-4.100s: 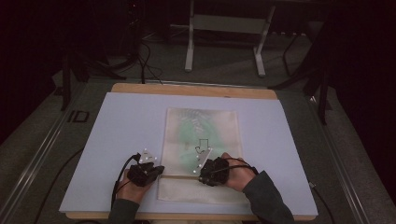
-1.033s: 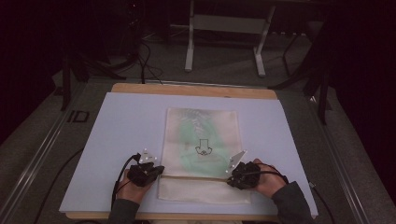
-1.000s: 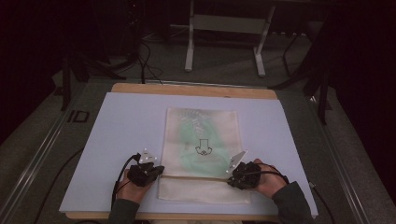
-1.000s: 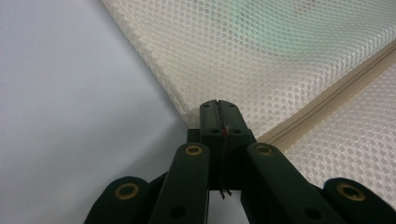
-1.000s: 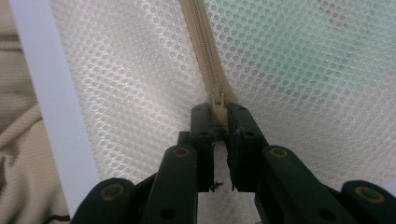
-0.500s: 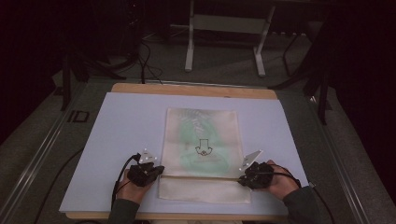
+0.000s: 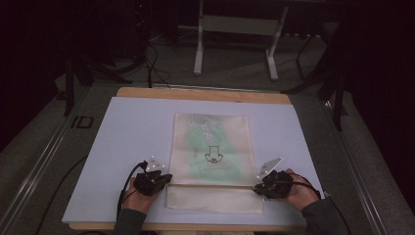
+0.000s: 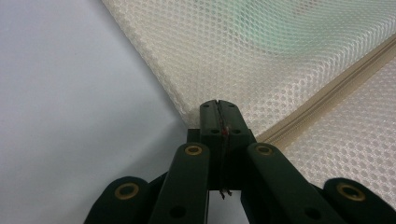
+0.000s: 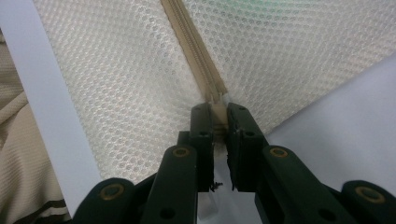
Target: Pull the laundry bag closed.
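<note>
A cream mesh bag (image 7: 210, 147) with something green inside lies flat in the middle of the pale board (image 7: 127, 132). A zipper (image 8: 327, 93) crosses it near the front. At the bag's left edge, by the zipper's end, my left gripper (image 7: 164, 178) is shut, and its tips (image 8: 218, 105) pinch the mesh (image 8: 261, 56). At the right edge my right gripper (image 7: 258, 188) is shut on the zipper's end piece. In the right gripper view the beige zipper tape (image 9: 194, 51) runs down between its jaws (image 9: 219, 109).
The board rests on a wooden table (image 7: 205, 94). Beyond it, on the dark floor, stand grey metal frame legs (image 7: 198, 54) and cables (image 7: 151, 58). Beige cloth (image 9: 16, 154) shows past the board's near edge in the right gripper view.
My right gripper has slid to the right along the zipper line, from the bag's middle to its right edge. The left gripper has stayed where it was.
</note>
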Demonstrator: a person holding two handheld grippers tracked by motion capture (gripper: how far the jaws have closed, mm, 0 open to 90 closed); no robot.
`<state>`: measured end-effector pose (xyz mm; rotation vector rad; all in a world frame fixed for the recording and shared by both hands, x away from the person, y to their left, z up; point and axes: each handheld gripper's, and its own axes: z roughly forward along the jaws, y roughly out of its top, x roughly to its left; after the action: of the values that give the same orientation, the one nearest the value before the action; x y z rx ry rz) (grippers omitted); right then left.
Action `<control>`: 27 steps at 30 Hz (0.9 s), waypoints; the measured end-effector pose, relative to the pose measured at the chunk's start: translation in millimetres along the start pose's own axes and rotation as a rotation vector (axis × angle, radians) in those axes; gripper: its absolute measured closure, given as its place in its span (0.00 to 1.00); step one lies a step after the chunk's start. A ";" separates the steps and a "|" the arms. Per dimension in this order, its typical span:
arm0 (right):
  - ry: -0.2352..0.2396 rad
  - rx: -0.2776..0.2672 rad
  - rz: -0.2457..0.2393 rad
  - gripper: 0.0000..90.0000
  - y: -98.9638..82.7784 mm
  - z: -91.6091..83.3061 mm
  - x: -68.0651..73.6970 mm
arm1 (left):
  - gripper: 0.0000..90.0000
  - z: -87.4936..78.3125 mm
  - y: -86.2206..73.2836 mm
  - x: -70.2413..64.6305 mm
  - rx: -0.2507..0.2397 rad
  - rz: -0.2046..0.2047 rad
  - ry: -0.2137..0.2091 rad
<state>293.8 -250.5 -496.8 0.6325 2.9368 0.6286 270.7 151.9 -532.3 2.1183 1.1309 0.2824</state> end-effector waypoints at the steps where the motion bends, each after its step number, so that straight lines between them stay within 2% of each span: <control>1: 0.001 -0.003 0.003 0.91 -0.2 -0.1 0.2 | 0.99 0.0 0.0 0.3 0.000 -0.001 -0.001; 4: 0.001 -0.010 0.010 0.91 -0.4 0.6 1.1 | 0.99 -0.2 0.1 0.4 0.001 -0.005 -0.003; 8: -0.001 -0.021 0.015 0.89 -0.5 1.0 1.6 | 0.98 0.0 -0.2 -2.0 -0.005 0.014 0.008; 14: 0.017 -0.078 0.040 0.77 -4.4 1.1 0.2 | 0.97 0.0 -0.7 -5.3 -0.009 0.045 0.025; 17: -0.016 -0.104 0.047 0.75 -5.7 -0.1 -1.2 | 0.93 0.3 -1.5 -6.7 -0.020 0.057 0.019; 21: -0.033 -0.147 0.063 0.73 -8.0 -2.5 -3.3 | 0.92 0.3 -1.7 -6.3 -0.026 0.054 0.010; 27: -0.086 -0.193 0.139 0.65 -17.1 -7.9 -11.8 | 0.90 -2.1 -1.9 -5.2 -0.047 0.059 0.004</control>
<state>296.9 -272.5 -496.7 0.8243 2.7264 0.8623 265.3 149.5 -531.3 2.1126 1.0552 0.3382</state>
